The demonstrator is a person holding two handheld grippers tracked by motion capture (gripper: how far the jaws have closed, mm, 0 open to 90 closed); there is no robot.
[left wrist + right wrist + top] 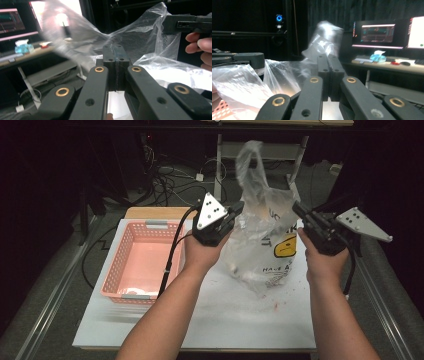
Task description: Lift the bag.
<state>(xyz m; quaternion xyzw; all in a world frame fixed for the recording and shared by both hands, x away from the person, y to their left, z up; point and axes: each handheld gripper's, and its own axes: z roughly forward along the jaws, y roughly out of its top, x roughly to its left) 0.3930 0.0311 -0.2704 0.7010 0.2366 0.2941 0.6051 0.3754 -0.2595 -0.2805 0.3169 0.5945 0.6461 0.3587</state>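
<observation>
Both the left tongs (239,209) and the right tongs (298,209) are clamped on a clear plastic bag (260,240), held above the white worktop (225,320), right of the pink basket (145,260).

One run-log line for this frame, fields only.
left gripper: shut on plastic bag | right gripper: shut on plastic bag | bag: off the table | pink basket: left
</observation>
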